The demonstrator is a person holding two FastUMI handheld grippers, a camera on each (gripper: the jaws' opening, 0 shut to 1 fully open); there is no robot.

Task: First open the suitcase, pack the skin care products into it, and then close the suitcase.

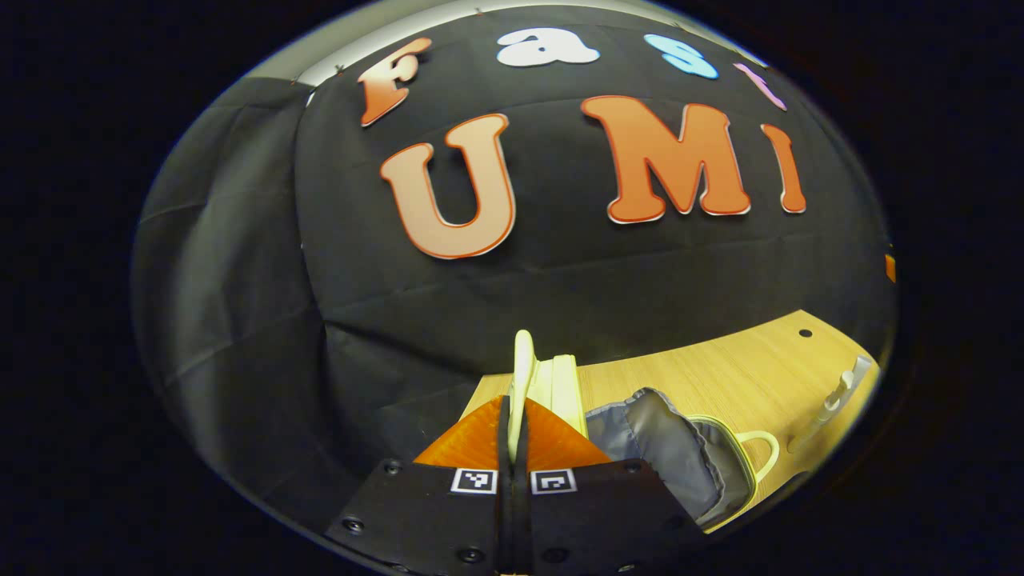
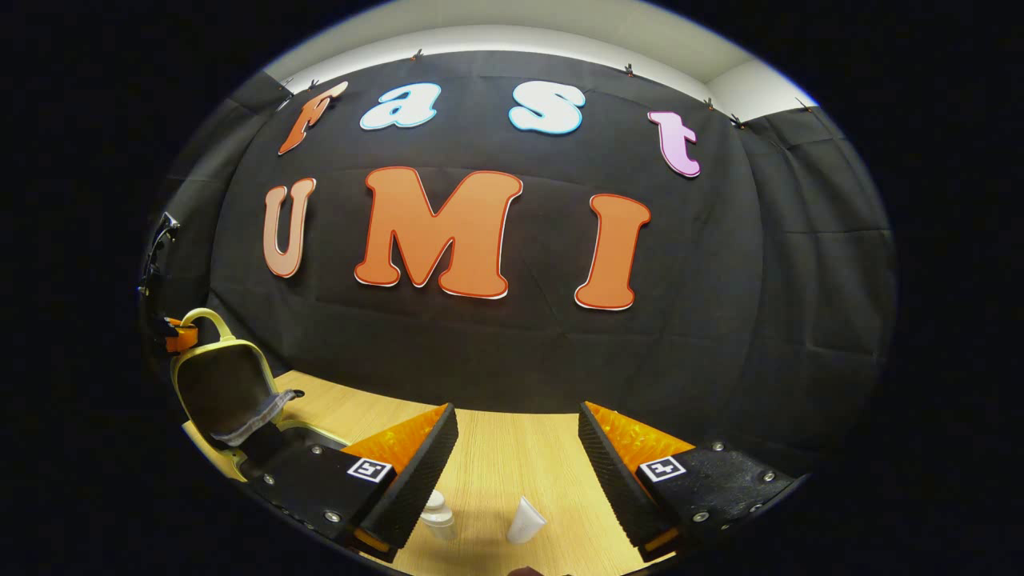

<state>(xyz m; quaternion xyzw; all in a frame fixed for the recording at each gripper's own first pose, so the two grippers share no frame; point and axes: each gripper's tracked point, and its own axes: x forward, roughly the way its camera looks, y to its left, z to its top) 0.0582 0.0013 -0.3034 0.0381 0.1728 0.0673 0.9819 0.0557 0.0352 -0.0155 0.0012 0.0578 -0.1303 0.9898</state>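
A pale yellow suitcase (image 2: 232, 384) stands open at the left of the right gripper view, its lid raised and its dark inside facing me. In the left gripper view my left gripper (image 1: 514, 408) is shut on the lid's pale yellow rim (image 1: 522, 368), with the grey lining (image 1: 664, 448) and a yellow handle (image 1: 760, 448) to the right. The left gripper (image 2: 172, 332) also appears far off at the lid's top. My right gripper (image 2: 516, 448) is open above the table, over a small clear bottle (image 2: 438, 516) and a white tube (image 2: 526, 520).
The wooden table (image 2: 512, 448) runs back to the black cloth wall. A white slender object (image 1: 836, 396) lies on the table at the right of the left gripper view, near a small dark hole (image 1: 805, 333) in the tabletop.
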